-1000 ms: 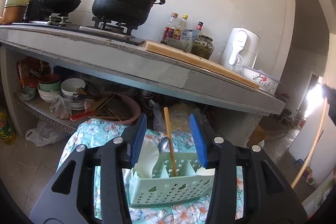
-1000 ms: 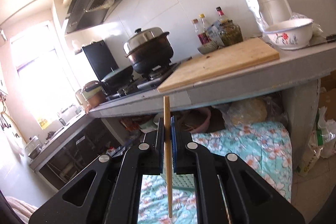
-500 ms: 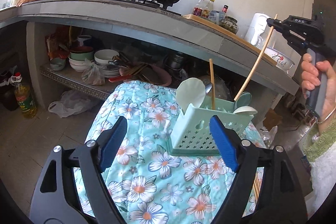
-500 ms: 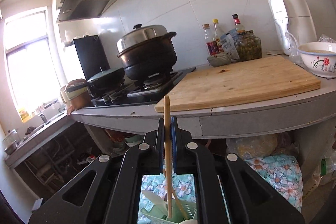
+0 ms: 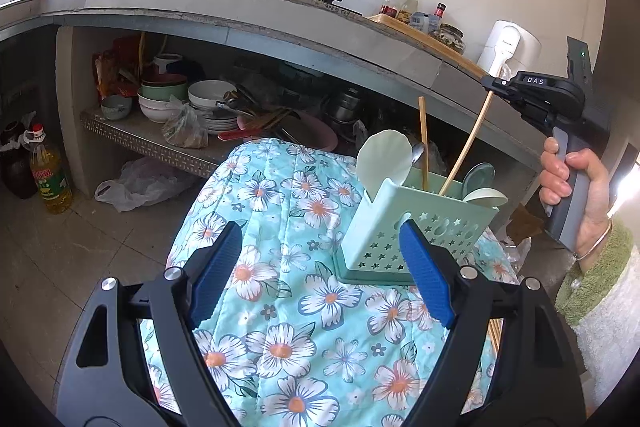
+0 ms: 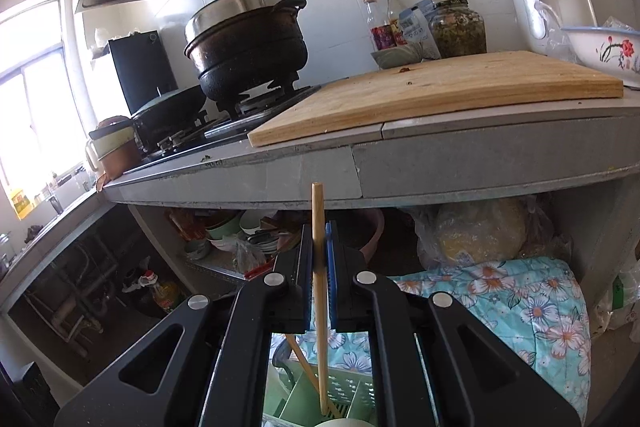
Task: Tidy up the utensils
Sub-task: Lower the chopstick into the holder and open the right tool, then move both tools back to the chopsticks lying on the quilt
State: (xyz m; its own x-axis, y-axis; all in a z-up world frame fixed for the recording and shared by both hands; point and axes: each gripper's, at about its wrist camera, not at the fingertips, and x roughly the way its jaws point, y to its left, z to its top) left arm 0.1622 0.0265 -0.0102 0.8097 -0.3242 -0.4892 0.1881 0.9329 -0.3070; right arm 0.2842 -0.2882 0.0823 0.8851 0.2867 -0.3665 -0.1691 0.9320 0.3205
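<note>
- Bamboo-pale and thin, the chopstick [image 6: 319,267] in your right gripper [image 6: 319,259] is pinched near its top end, and its lower tip already reaches down into the caddy [image 5: 416,227].
- That mint-green plastic caddy stands on the flowered cloth [image 5: 288,267], tilted a little in the left view, with a second chopstick [image 5: 423,143], spoons [image 5: 478,175] and a pale scoop [image 5: 384,157] standing in its compartments.
- Your left gripper [image 5: 320,275] is spread wide and holds nothing; its jaws have just been opening, and its right pad sits just in front of the caddy's near wall. I cannot tell if it touches.
- Expect the chopstick to be light, stiff and smooth. A flat pinch so high up lets it swing at the tip, so lower it straight rather than sweeping it sideways.
- Which compartment the tip is in I cannot say for sure; in the right view it lies close beside the other chopstick's foot.
- The caddy looks light and hollow, so it will likely slide or tip on soft cloth if the stick drags on a divider. If it needs steadying, take it by the near wall, low down.
- More sticks [image 5: 495,333] show at the cloth's right edge, behind your left gripper; take those near the thick end, where the pads get more to bite.
</note>
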